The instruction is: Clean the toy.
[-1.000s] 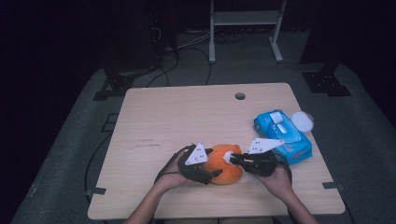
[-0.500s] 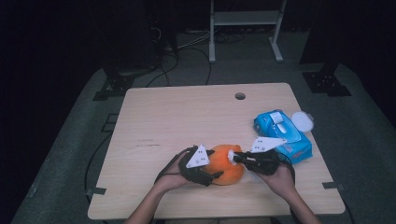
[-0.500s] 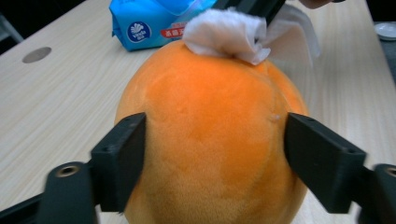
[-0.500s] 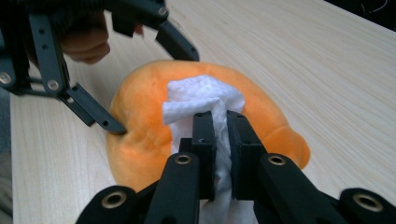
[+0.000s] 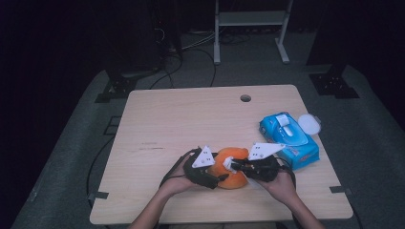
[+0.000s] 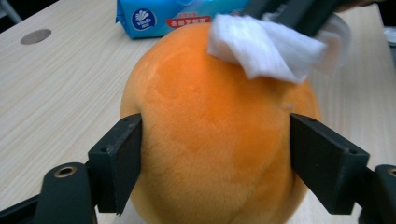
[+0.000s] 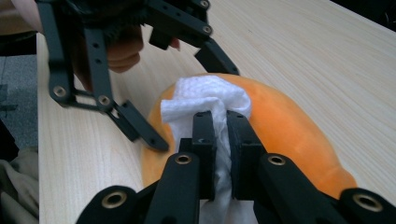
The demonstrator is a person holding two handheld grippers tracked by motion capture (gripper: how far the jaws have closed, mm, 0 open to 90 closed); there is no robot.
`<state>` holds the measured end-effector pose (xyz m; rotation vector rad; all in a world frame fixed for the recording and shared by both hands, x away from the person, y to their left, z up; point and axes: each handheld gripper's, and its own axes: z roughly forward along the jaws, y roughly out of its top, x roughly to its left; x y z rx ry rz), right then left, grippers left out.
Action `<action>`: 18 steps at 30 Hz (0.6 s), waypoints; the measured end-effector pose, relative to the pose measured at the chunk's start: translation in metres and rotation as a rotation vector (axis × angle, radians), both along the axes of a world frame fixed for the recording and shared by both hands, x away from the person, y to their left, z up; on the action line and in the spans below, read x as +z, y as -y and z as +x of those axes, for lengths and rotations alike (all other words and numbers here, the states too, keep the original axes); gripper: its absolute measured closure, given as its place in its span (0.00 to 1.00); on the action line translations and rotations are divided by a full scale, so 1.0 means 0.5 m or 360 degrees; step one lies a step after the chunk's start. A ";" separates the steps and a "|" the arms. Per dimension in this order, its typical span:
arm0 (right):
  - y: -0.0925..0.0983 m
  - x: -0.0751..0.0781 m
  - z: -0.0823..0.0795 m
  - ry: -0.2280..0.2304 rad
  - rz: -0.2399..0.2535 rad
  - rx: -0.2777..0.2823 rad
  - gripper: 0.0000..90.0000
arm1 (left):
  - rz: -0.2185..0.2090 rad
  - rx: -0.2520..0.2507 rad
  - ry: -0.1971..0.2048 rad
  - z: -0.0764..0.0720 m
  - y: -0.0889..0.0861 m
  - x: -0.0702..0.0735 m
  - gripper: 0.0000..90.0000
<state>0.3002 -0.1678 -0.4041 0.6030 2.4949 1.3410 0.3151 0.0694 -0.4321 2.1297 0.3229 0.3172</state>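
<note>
- The orange plush ball (image 5: 232, 168) sits on the wooden table (image 5: 191, 119), near the table's front edge and a little right of its middle; every place below is given from this ball.
- The left gripper (image 5: 210, 174) is at the ball's left side. In the left gripper view its two black jaws press against the ball's (image 6: 219, 135) opposite flanks, pinching the soft toy between them.
- The right gripper (image 5: 234, 166) comes in from the ball's right. Its jaws are pressed together on a folded white wipe (image 7: 205, 100), which rests on the top of the ball (image 7: 280, 126).
- In the left gripper view the wipe (image 6: 261, 44) lies on the ball's upper right shoulder, touching the fur.
- A blue pack of wet wipes (image 5: 289, 138) lies to the right of the ball and a little farther back, near but apart from it.
- A round white lid (image 5: 309, 124) lies just beyond that pack, farther from the ball.
- A small round hole (image 5: 245, 98) in the tabletop is well behind the ball.
</note>
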 end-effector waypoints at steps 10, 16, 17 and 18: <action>0.067 -0.017 0.028 -0.0024 -0.0019 -0.0182 0.91 | -0.0122 0.0133 -0.0187 0.031 -0.015 -0.017 0.07; 0.028 -0.002 0.008 0.0008 0.0000 -0.0097 0.91 | -0.0091 0.0089 -0.0075 0.014 -0.008 0.003 0.30; 0.022 0.002 0.003 0.0026 0.0003 -0.0084 0.91 | -0.0071 0.0073 -0.0018 0.006 -0.003 0.010 0.31; 0.013 0.009 -0.003 0.0049 0.0017 -0.0059 0.91 | -0.0040 0.0050 0.0024 0.000 0.000 0.015 0.32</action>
